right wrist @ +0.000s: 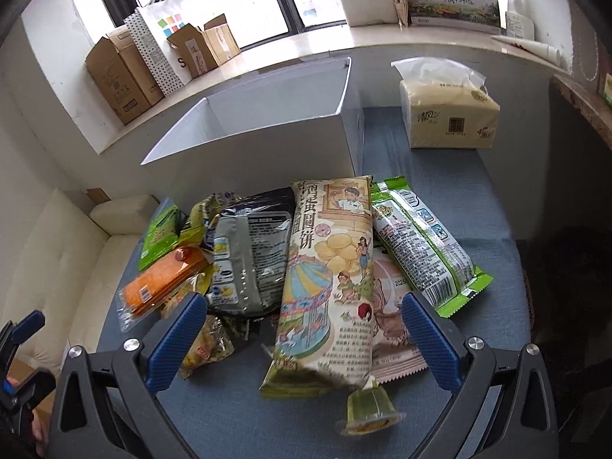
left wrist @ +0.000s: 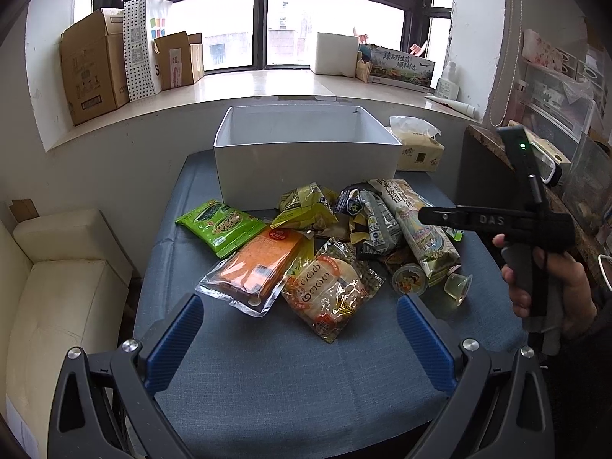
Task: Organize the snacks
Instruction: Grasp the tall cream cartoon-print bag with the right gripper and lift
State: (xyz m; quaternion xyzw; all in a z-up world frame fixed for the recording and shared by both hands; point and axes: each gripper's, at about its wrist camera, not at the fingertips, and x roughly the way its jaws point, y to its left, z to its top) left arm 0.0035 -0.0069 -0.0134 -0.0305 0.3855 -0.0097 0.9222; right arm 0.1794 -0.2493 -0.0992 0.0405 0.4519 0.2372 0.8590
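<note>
**Both grippers open above the snack pile**

The left gripper [left wrist: 298, 338] hangs level over the near edge of the blue-covered table [left wrist: 267, 382], fingers spread wide and holding nothing. Ahead of it lies the heap of snacks: a green packet [left wrist: 220, 227], an orange packet [left wrist: 260, 264] and a clear bag of rice crackers [left wrist: 331, 292]. The white box [left wrist: 306, 153] stands open behind the heap.

The right gripper [right wrist: 302, 340] tilts down over the pile, fingers likewise wide apart, straddling the long biscuit pack [right wrist: 329, 283] without touching it. A jelly cup [right wrist: 369, 411] lies at that pack's near end. A tissue pack [right wrist: 447, 114] sits beside the box.
</note>
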